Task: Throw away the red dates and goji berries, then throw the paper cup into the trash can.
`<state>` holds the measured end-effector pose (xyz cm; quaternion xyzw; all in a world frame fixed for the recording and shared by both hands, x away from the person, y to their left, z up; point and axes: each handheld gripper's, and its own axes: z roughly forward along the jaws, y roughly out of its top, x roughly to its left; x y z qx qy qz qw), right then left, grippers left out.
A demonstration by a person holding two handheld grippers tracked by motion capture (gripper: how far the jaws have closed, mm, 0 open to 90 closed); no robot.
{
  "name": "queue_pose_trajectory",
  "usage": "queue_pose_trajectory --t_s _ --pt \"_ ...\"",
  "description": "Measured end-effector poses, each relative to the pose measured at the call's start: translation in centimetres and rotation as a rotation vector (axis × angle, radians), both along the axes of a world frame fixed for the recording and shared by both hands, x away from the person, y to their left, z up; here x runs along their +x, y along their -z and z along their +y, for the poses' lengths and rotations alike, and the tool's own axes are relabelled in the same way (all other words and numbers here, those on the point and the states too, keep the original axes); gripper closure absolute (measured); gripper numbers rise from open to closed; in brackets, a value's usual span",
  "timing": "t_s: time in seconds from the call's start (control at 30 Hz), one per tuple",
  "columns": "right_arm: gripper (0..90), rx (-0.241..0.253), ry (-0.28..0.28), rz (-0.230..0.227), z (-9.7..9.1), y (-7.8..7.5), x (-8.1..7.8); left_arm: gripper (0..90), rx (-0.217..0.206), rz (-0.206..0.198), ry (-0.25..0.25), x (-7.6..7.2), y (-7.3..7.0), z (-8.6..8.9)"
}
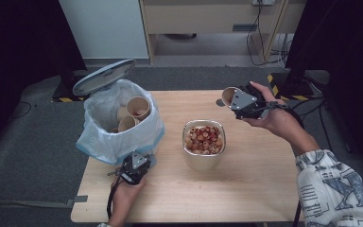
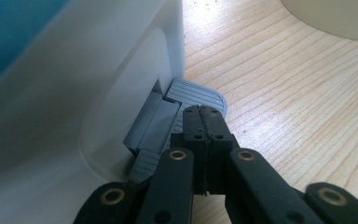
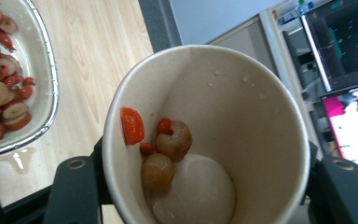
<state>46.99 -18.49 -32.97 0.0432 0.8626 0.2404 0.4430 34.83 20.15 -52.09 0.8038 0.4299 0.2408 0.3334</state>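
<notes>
a paper cup (image 3: 205, 135) is gripped sideways by the right gripper (image 1: 240, 100) over the table's far right edge (image 1: 269, 92); bare wood lies below. the left gripper (image 2: 204, 122), jaws closed, is pressed on the bin's pedal (image 2: 193, 95).

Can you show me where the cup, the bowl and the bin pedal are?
cup (image 3: 242, 116), right gripper view, inner wall
bowl (image 1: 201, 161), high view, front outer wall
pedal (image 2: 200, 95), left gripper view, ribbed top
</notes>
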Motion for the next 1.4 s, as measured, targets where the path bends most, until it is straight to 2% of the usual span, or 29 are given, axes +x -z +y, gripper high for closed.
queue_pose_trajectory --t_s 0.13,0.27,0.5,0.73,1.4 --pt "36.0 0.037 0.011 0.041 -0.9 0.0 0.3 89.1 0.001 -0.001 0.0 0.0 0.0 0.0" --pt "36.0 0.105 0.009 0.098 -1.8 0.0 0.6 89.0 0.002 0.0 0.001 0.0 0.0 0.0" --pt "36.1 0.178 0.006 0.156 -3.1 0.0 1.1 89.0 -0.001 0.001 -0.001 0.0 0.0 0.0" --pt "36.3 0.238 0.02 0.182 -4.3 0.0 1.2 89.0 -0.001 0.0 -0.001 0.0 0.0 0.0" --pt "36.1 0.316 0.039 0.251 -6.5 -0.5 1.4 89.0 0.001 -0.001 -0.001 0.0 0.0 0.0"
